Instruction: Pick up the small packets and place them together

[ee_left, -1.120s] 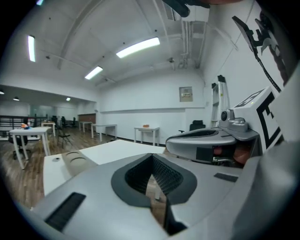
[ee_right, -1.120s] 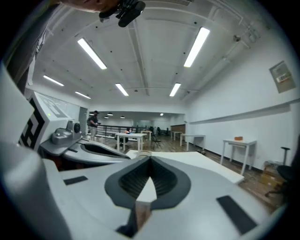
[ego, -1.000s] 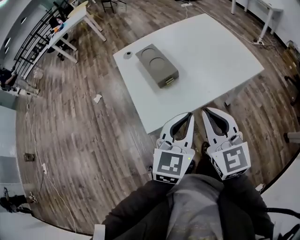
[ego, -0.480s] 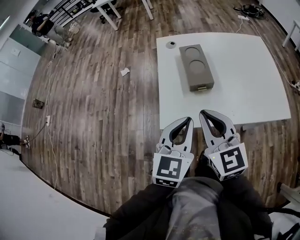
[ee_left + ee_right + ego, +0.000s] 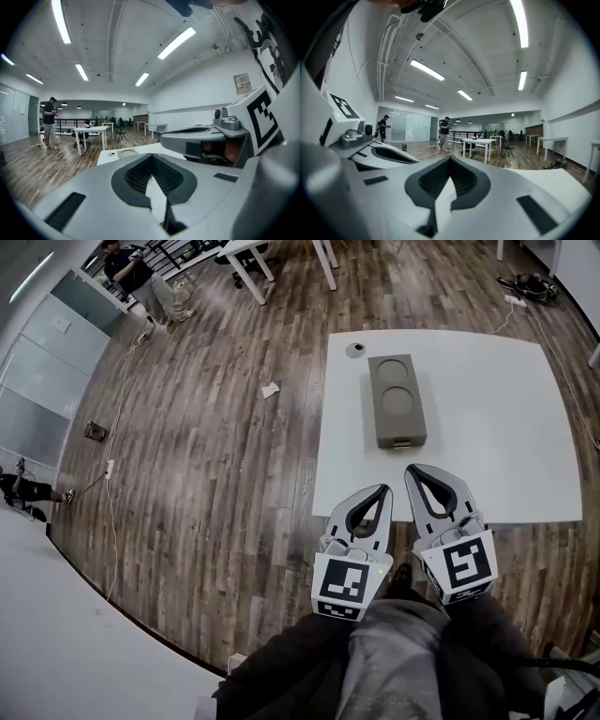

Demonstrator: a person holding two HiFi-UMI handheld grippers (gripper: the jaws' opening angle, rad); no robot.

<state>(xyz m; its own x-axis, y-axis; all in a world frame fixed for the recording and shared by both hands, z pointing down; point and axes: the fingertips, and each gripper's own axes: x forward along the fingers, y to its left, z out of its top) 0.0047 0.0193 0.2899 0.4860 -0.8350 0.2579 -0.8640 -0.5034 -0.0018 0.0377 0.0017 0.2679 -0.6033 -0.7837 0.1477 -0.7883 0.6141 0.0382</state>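
grey block [image 5: 397, 399], ahead of right hand-held gripper [image 5: 416, 469]

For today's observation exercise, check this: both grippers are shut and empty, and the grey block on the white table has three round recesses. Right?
No: the head view shows the grey block on the white table has two round recesses, not three. The left gripper and right gripper are shut and empty.

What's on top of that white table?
A grey box with two round hollows and a small round object by the far corner. Nothing else shows. The left gripper and right gripper cover part of the near edge; the box's inside is hidden.
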